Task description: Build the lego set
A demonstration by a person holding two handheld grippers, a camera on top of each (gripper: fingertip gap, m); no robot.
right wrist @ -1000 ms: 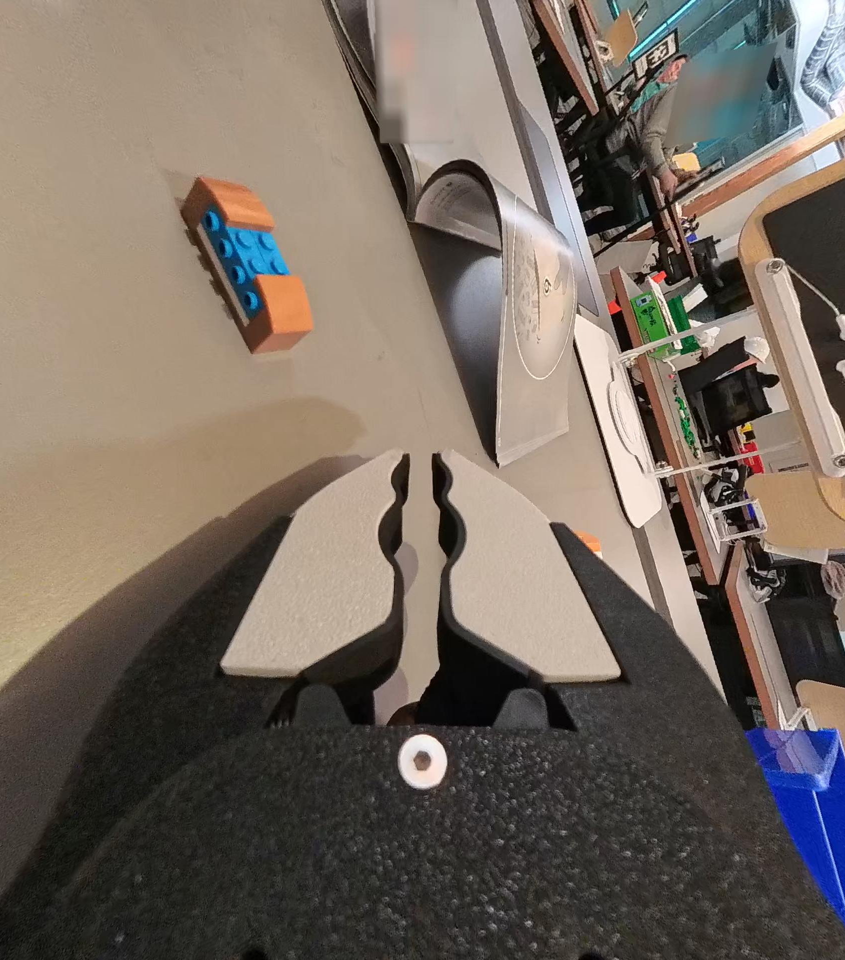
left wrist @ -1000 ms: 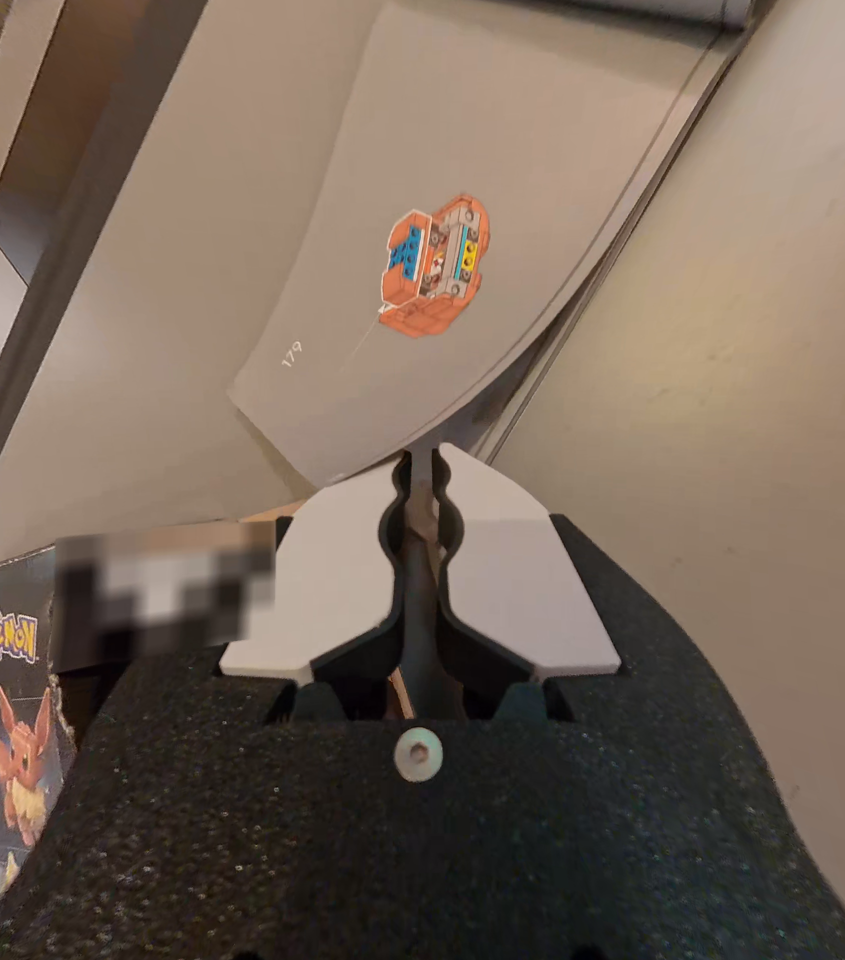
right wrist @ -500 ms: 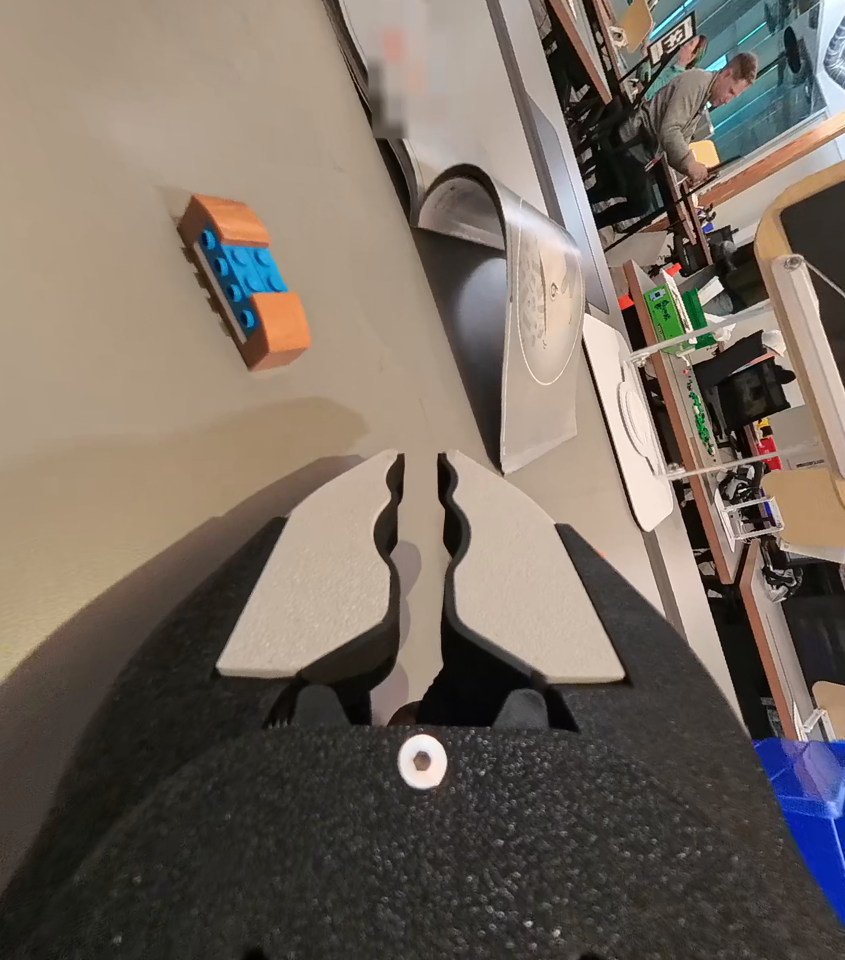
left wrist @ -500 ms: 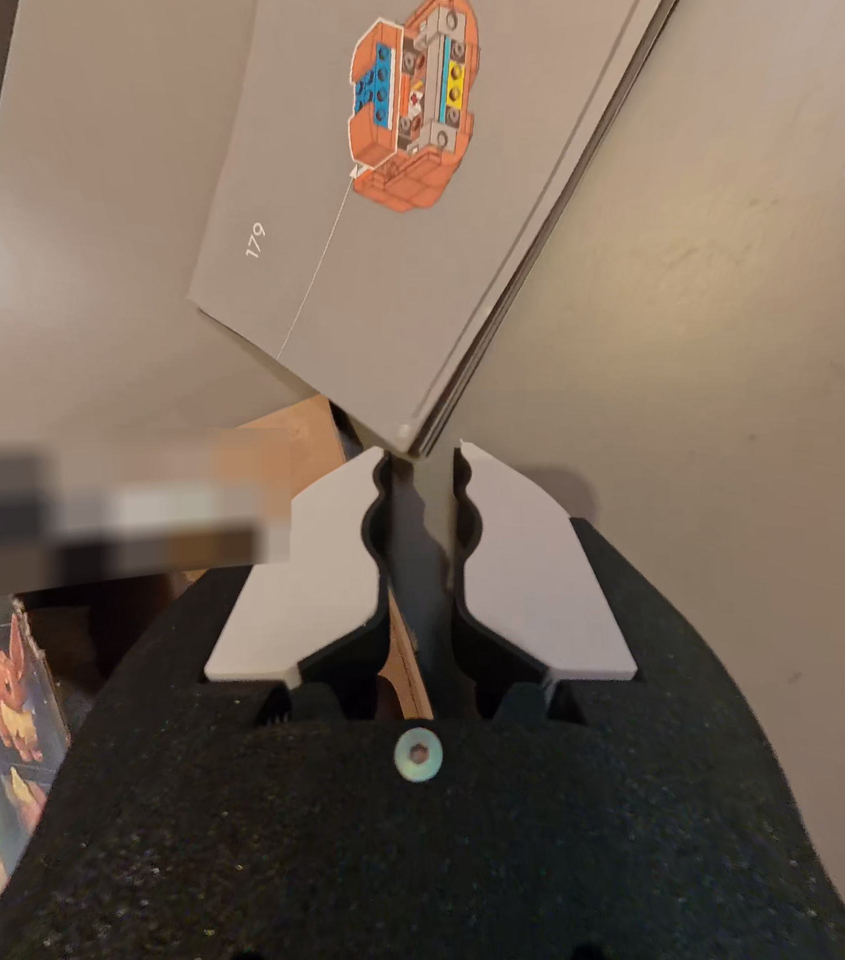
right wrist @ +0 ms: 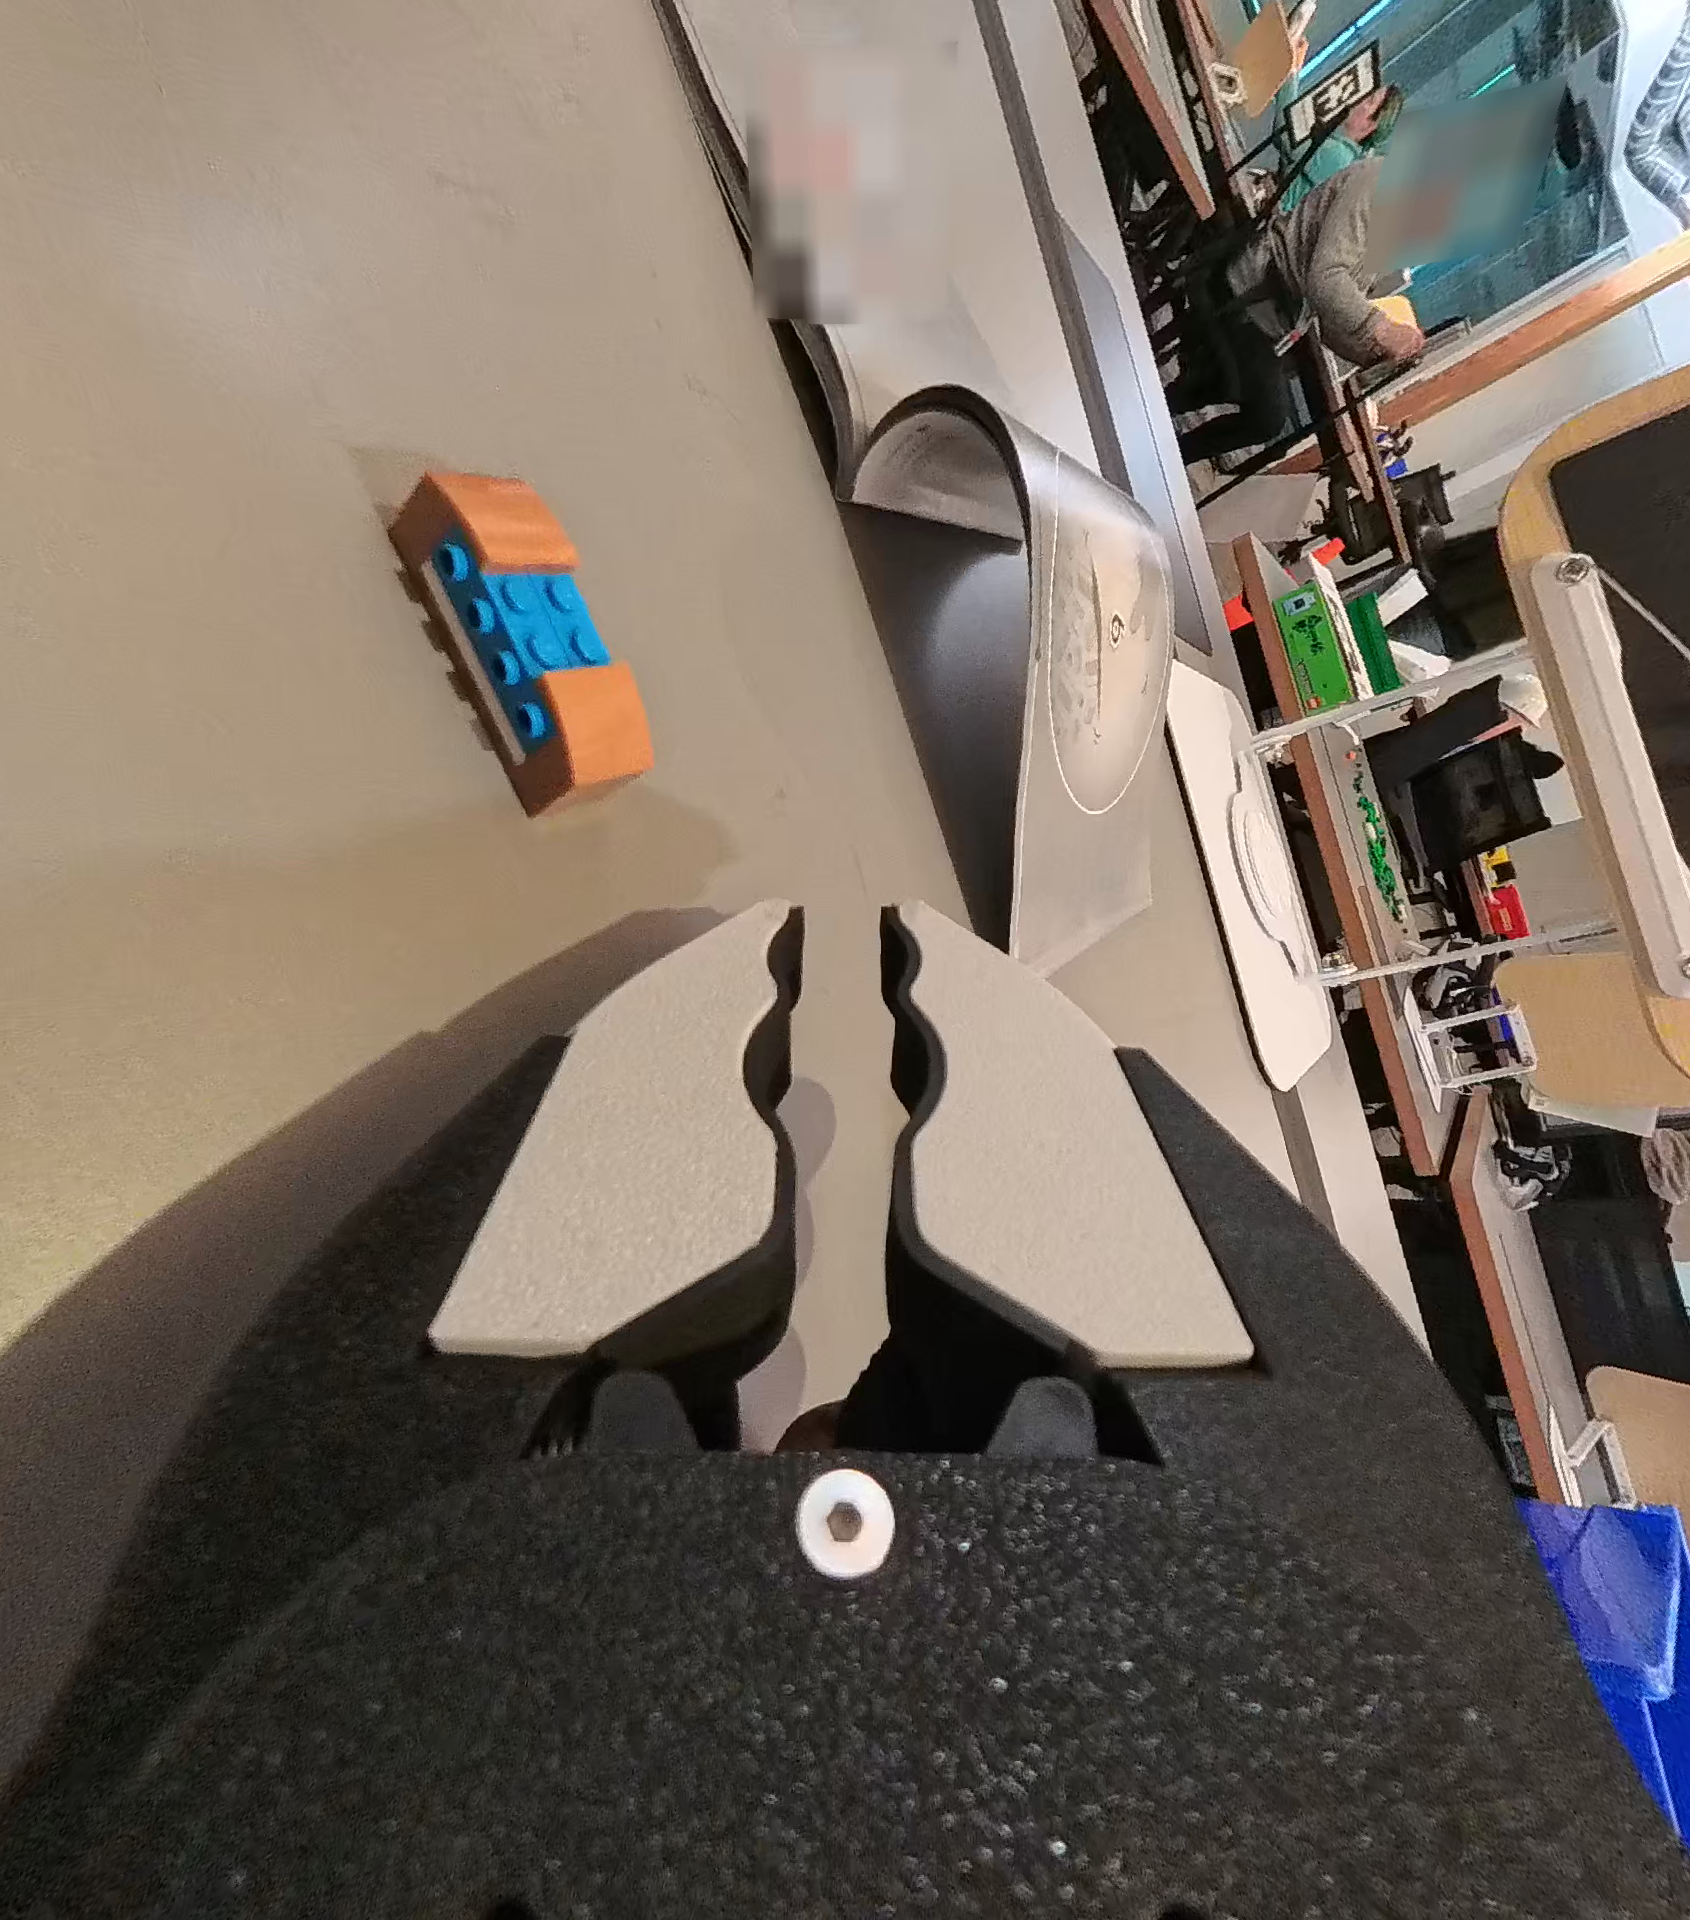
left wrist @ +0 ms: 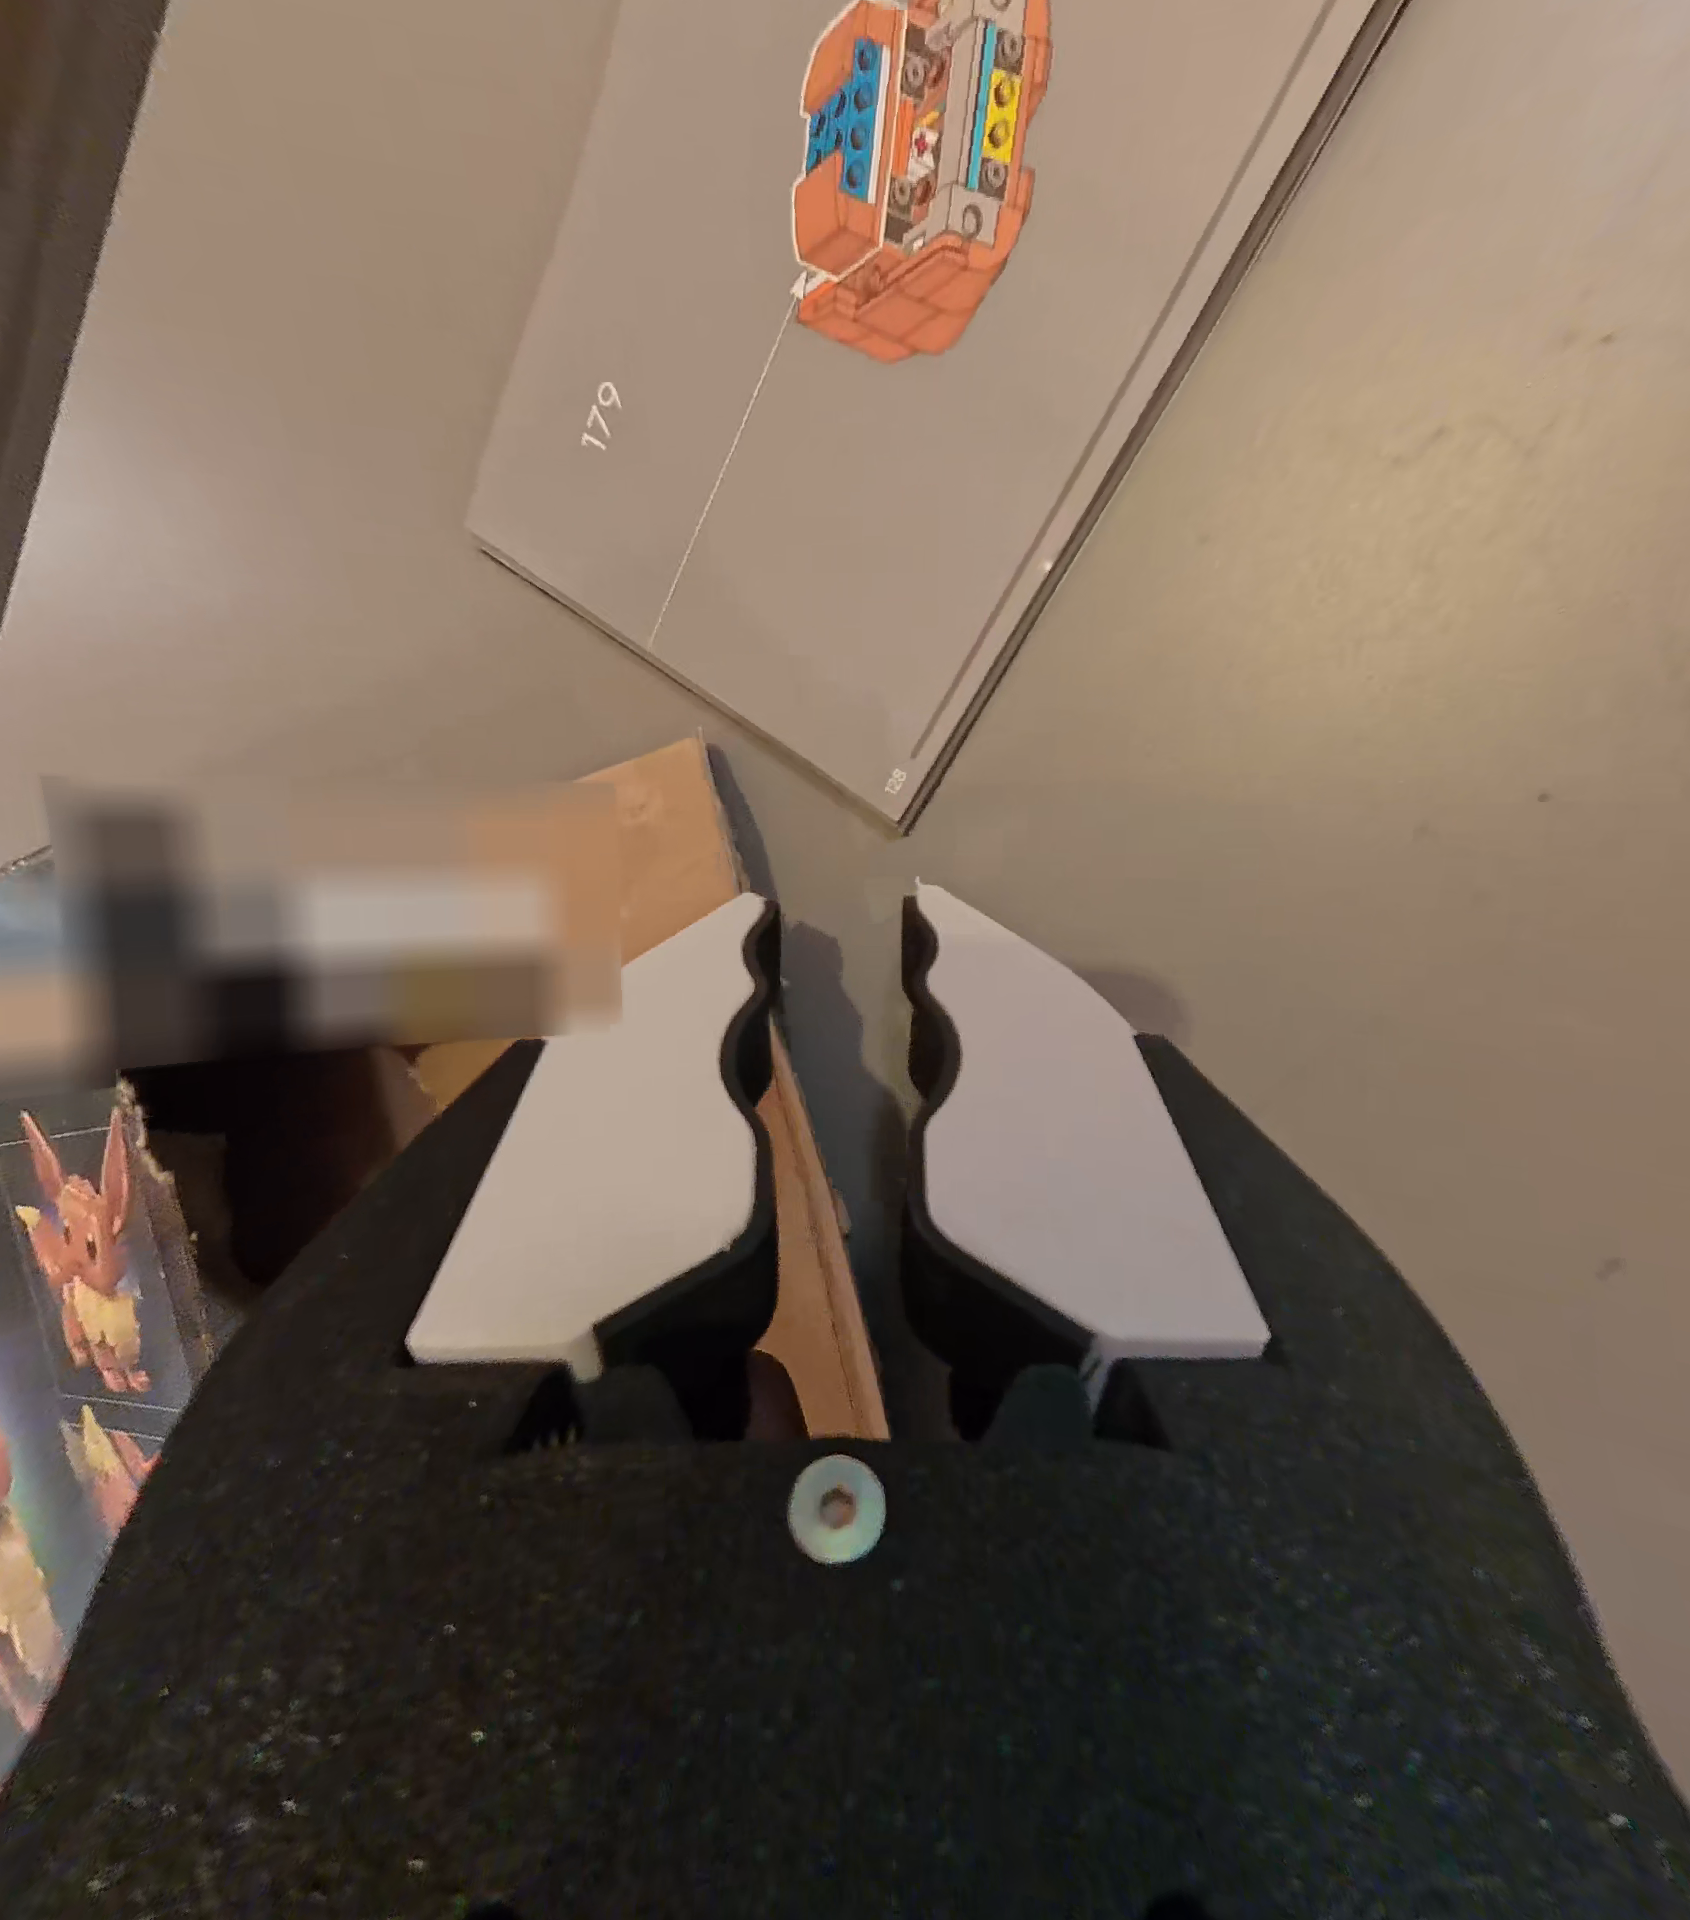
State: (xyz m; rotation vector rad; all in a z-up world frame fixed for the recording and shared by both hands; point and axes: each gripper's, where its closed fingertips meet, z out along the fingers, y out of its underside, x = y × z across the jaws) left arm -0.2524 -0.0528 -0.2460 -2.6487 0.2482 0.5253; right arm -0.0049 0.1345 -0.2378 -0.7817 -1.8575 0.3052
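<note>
An orange and blue lego piece [right wrist: 524, 639] lies on the beige table [right wrist: 145, 520], ahead and left of my right gripper [right wrist: 841, 920]. The right gripper's jaws stand a narrow gap apart and hold nothing. The grey instruction booklet [left wrist: 820, 468] lies open and flat in the left wrist view, showing a drawing of an orange build. My left gripper [left wrist: 841, 914] is open and empty, just short of the booklet's near corner. In the right wrist view the booklet [right wrist: 1080, 665] has a curled page, to the right of the lego piece.
The set's box [left wrist: 10, 1299] with a brown cardboard flap [left wrist: 675, 831] sits left of and under my left gripper. A white plate-like board [right wrist: 1267, 883] lies past the booklet. A blue bin [right wrist: 1651, 1714] is at lower right. Other desks and a seated person [right wrist: 1340, 260] are far off. About 30 centimetres separates my left fingertips from my right.
My left gripper let go of the booklet page, opened and drew back; the page now lies flat. My right gripper's jaws parted slightly and it moved a little.
</note>
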